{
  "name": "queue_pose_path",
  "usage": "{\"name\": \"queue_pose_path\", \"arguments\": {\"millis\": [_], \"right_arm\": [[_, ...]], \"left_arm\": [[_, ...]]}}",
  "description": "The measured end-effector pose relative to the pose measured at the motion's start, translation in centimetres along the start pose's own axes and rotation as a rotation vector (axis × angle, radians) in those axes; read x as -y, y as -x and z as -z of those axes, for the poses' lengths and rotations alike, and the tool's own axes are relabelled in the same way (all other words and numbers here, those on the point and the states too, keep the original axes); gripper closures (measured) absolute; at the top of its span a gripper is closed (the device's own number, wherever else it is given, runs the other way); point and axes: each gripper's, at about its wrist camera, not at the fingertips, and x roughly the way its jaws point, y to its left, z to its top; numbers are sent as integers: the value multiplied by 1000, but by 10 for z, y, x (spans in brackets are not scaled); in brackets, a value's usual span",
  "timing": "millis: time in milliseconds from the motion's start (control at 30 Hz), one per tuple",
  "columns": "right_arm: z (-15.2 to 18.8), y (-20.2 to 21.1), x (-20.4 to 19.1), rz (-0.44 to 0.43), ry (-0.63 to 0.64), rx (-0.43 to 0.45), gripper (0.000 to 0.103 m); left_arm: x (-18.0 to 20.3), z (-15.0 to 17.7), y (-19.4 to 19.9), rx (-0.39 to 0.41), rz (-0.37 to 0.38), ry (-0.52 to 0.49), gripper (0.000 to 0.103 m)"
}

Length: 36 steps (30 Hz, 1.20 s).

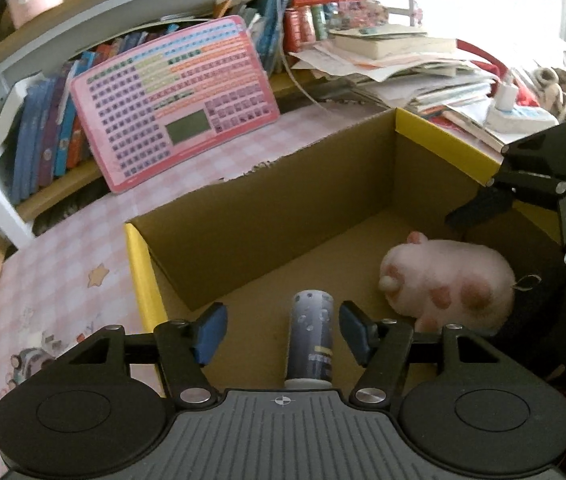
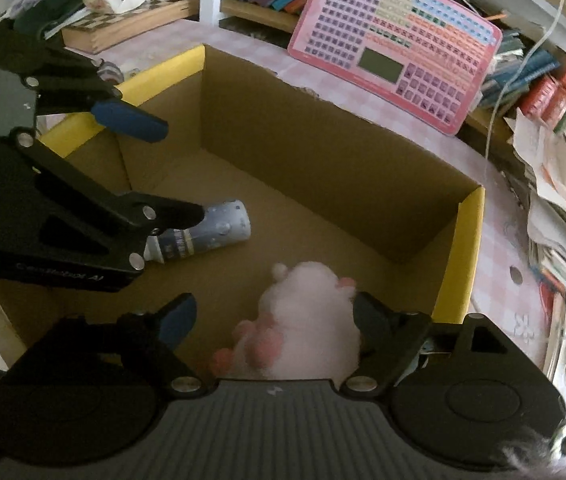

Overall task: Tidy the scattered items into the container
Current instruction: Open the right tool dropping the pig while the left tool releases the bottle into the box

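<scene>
Cardboard box point(image 1: 267, 216), yellow along its outer walls, sits on the pink checked tabletop point(image 1: 63, 272) and already holds both things in view. Going left to right in the left wrist view: the pink keyboard-chart board point(image 1: 175, 100) leans against the bookshelf behind the box, propped there and no part of the tidying as far as I can judge; then comes the left gripper point(image 1: 283, 334), its jaws spread wide to either side of the grey spray bottle point(image 1: 311, 340), which lies on its side on the box floor, touched by neither pad (a release, I judge, or a grasp not yet made). Just right of the bottle lies the pink plush toy point(image 1: 449, 282), also on the floor of the box. The right gripper point(image 2: 271, 320) hangs over the plush with its jaws spread too; its right finger looks to brush the fur, though whether it truly touches I cannot tell. With both items inside, each hand seems free to lift away.
</scene>
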Motion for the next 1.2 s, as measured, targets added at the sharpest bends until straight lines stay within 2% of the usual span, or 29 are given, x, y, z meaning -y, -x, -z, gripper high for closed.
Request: {"name": "queue_pose_path", "arguments": {"millis": [200, 300, 433, 633, 767, 967, 1200], "right_arm": [[1, 3, -1, -9, -29, 22, 17], [2, 4, 1, -29, -63, 39, 11], [3, 14, 2, -17, -100, 90, 8], [6, 38, -4, 57, -111, 194, 6], [10, 51, -10, 100, -127, 244, 6], [17, 74, -30, 159, -175, 278, 6], [21, 100, -70, 216, -223, 320, 6]], "left_arm": [[0, -1, 3, 18, -30, 15, 38], [-2, -2, 13, 69, -69, 50, 26], [-5, -1, 32, 122, -75, 92, 17], [-7, 8, 62, 188, -98, 140, 12], [-14, 19, 81, 234, -85, 174, 12], [-21, 40, 106, 288, -66, 164, 12], [-31, 69, 139, 309, -42, 110, 12]]}}
